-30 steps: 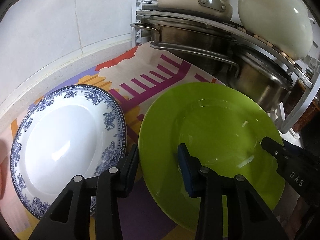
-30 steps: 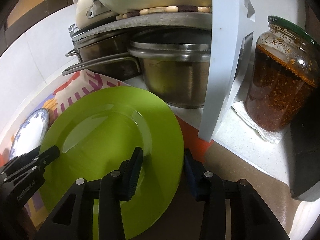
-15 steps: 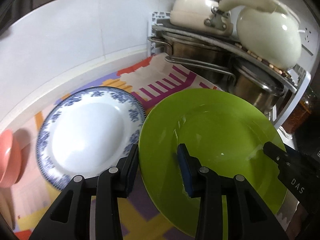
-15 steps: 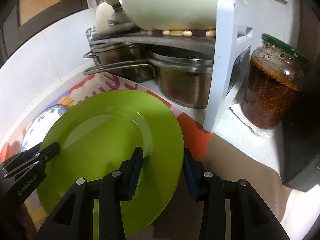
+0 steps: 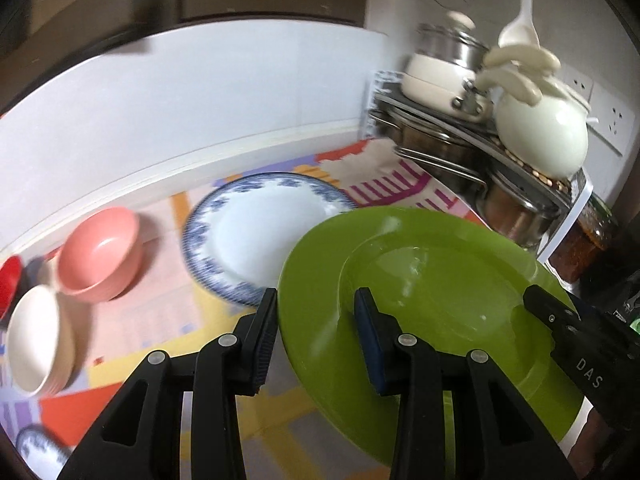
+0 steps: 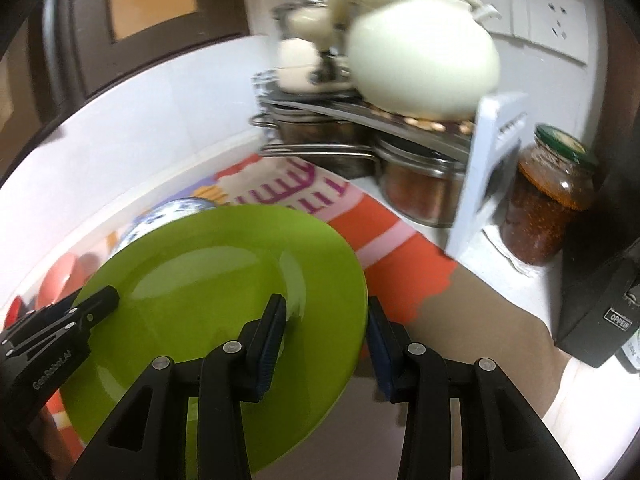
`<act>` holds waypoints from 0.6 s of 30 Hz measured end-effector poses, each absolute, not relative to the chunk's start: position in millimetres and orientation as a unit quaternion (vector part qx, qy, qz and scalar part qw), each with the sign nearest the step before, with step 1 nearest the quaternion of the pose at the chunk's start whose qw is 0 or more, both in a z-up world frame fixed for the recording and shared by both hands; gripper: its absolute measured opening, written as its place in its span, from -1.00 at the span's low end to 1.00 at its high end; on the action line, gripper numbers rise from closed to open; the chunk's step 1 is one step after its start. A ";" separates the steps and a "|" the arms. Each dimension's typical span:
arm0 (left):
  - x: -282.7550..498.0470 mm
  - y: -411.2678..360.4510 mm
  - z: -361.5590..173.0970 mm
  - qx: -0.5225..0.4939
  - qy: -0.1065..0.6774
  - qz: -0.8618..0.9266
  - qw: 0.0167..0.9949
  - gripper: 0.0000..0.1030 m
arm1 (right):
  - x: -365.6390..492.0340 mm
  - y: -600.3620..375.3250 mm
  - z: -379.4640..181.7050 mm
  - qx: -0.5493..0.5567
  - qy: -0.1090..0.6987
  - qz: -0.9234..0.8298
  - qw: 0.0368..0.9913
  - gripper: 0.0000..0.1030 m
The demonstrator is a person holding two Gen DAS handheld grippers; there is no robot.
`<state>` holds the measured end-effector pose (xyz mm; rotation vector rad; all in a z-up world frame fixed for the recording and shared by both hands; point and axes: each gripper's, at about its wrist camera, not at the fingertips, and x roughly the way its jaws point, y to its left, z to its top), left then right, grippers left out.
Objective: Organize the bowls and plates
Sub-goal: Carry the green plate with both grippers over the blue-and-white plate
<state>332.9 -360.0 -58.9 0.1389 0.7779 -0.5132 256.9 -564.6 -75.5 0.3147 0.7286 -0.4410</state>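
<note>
A green plate (image 5: 432,292) hangs in the air above the patterned mat, held by both grippers. My left gripper (image 5: 316,336) is shut on its left rim. My right gripper (image 6: 326,340) is shut on its right rim; the green plate (image 6: 208,280) fills the lower left of the right wrist view. A blue-and-white plate (image 5: 260,232) lies flat on the mat behind it. A pink bowl (image 5: 100,252) and a stack of cream bowls (image 5: 36,336) stand at the left.
A corner rack (image 6: 492,148) holds steel pots (image 5: 516,208) below and a cream kettle (image 6: 420,56) on top. A jar of chili sauce (image 6: 544,208) stands right of it. A red bowl (image 5: 8,284) is at the far left. A black box (image 6: 600,304) is at the right.
Both grippers have lifted the green plate up off the mat and drawn back, so the bowls at the left have come into view.
</note>
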 end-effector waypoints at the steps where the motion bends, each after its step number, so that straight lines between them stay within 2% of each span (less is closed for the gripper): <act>1: 330.2 -351.1 -56.4 0.064 0.371 -0.241 0.894 -0.27 | 257.5 -559.5 -73.7 0.149 0.351 -0.209 0.900 -0.21; 18: 289.7 -218.5 -36.0 0.014 0.343 -0.128 0.930 -0.27 | 253.9 -456.1 -45.7 0.104 0.339 -0.094 0.930 -0.21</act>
